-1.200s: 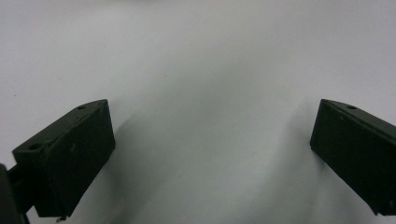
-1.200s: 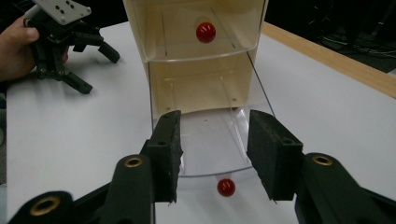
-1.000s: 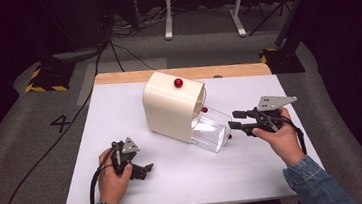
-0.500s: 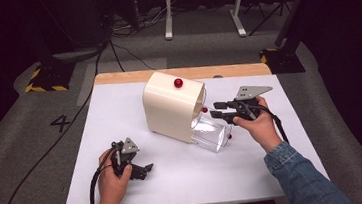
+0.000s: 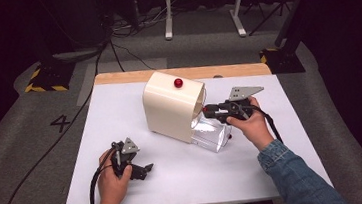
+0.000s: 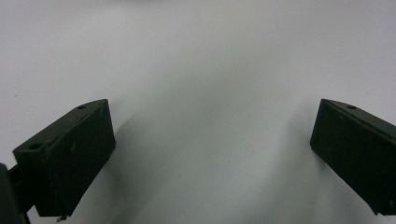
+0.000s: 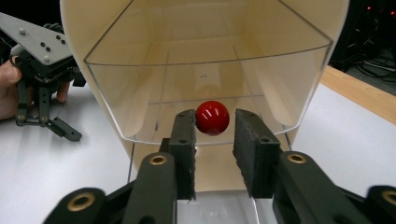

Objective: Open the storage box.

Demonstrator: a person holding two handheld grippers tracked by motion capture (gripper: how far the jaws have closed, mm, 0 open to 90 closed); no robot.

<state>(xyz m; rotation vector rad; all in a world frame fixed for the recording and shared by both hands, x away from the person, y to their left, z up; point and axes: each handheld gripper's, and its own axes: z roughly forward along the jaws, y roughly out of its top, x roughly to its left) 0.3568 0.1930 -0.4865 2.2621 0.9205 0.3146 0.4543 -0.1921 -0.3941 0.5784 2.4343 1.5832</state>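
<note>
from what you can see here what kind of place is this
Probably a lab or studio set up for recording gripper demonstrations, not a home. A white-covered table stands on grey carpet marked with a number 4, beside yellow-and-black hazard tape, with loose cables and equipment stands against a dark background.

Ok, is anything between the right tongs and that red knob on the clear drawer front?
Nothing visible. The right tongs stand open with the red knob just past their tips, centred in the gap, on the clear drawer front.

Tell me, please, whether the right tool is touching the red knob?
Cannot tell. In the right gripper view the red knob sits between the right tool pads, no clear gap or contact.
</note>
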